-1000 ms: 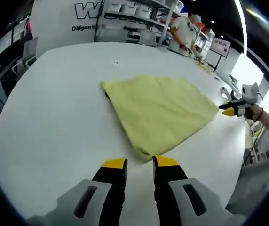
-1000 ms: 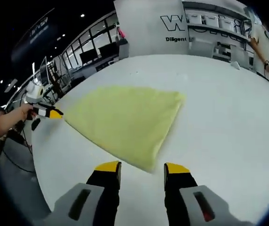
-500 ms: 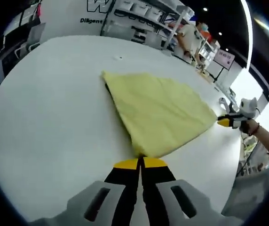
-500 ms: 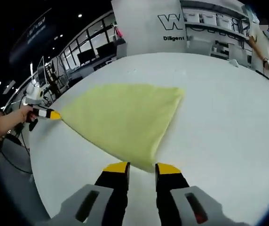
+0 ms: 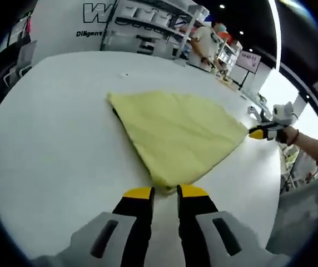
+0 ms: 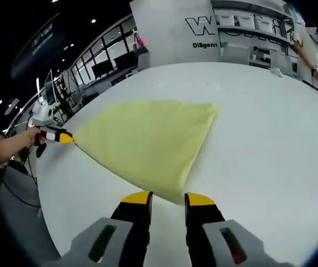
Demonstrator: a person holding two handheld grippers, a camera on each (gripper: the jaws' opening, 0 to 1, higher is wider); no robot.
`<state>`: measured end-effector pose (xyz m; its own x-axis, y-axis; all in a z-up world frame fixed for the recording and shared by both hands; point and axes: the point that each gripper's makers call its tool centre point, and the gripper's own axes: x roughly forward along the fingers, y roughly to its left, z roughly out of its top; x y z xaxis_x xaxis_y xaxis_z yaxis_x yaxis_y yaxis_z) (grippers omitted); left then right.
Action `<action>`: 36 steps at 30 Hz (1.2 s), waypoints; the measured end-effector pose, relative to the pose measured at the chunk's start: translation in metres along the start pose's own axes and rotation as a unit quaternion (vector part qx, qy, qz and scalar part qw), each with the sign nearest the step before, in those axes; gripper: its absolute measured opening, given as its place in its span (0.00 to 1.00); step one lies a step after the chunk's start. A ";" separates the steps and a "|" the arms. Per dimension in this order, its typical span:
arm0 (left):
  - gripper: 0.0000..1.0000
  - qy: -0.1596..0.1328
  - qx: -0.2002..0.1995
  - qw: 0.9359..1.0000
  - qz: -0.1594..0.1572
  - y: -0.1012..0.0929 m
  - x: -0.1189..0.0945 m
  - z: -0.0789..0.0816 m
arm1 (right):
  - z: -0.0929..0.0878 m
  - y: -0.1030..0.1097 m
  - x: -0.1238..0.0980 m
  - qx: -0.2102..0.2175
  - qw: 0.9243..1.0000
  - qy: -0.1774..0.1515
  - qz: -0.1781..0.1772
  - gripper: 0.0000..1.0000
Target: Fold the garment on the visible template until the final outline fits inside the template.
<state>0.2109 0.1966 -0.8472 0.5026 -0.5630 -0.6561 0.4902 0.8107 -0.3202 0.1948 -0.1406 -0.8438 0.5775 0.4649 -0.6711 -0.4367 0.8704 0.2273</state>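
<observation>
A folded yellow garment (image 5: 178, 130) lies flat on the round white table (image 5: 53, 139). A thin dark strip (image 5: 116, 112) shows under its left edge. In the left gripper view my left gripper (image 5: 165, 192) stands open, with the garment's near corner just ahead of its yellow tips. The right gripper (image 5: 257, 133) touches the garment's far right corner. In the right gripper view the garment (image 6: 148, 136) points its near corner between the tips of my right gripper (image 6: 168, 198), whose jaws stand apart. The left gripper (image 6: 64, 137) sits at the garment's left corner, held by a hand (image 6: 14, 147).
White shelving (image 5: 148, 25) and a wall with dark lettering (image 6: 203, 25) stand beyond the table's far edge. A person (image 5: 203, 41) stands at the back. The table's rim (image 6: 42, 194) drops off to the left of the right gripper.
My left gripper was shut half a second ago and its jaws have now parted. The right gripper's jaws narrowed from a second ago and came up to the corner. The garment lies as before.
</observation>
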 end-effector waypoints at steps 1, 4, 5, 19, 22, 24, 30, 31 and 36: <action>0.13 -0.001 -0.001 1.000 -0.006 -0.001 0.000 0.000 | 0.000 0.000 0.000 -0.001 1.000 0.000 0.000 0.18; 0.07 0.001 -0.002 1.000 -0.011 -0.003 0.000 -0.002 | -0.001 0.000 0.000 -0.001 1.000 0.001 0.001 0.17; 0.05 0.002 0.007 1.000 -0.010 -0.002 0.000 -0.003 | 0.000 -0.001 0.000 -0.002 1.000 -0.001 0.000 0.16; 0.03 0.004 0.086 0.996 -0.034 -0.004 -0.005 -0.001 | -0.002 -0.001 0.000 -0.008 1.000 0.000 0.005 0.00; 0.03 0.004 0.089 0.995 -0.033 -0.002 -0.005 -0.001 | -0.003 0.000 -0.001 -0.007 1.000 0.000 0.007 0.00; 0.03 0.005 0.091 0.995 -0.033 -0.002 -0.006 -0.001 | -0.003 0.000 -0.002 -0.010 1.000 0.001 0.007 0.00; 0.03 0.010 0.095 0.995 -0.034 -0.002 -0.006 -0.003 | -0.005 -0.003 -0.004 -0.005 1.000 0.010 -0.004 0.19; 0.03 0.010 0.094 0.995 -0.034 -0.002 -0.006 -0.003 | -0.005 -0.004 -0.004 -0.010 1.000 0.007 -0.007 0.17; 0.03 0.013 0.096 0.995 -0.037 -0.002 -0.006 -0.003 | 0.001 -0.002 -0.002 -0.022 1.000 -0.008 -0.002 0.15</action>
<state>0.2048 0.1984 -0.8441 0.4429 -0.6132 -0.6541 0.6532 0.7204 -0.2331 0.1954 -0.1433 -0.8418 0.5901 0.4639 -0.6607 -0.4644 0.8645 0.1923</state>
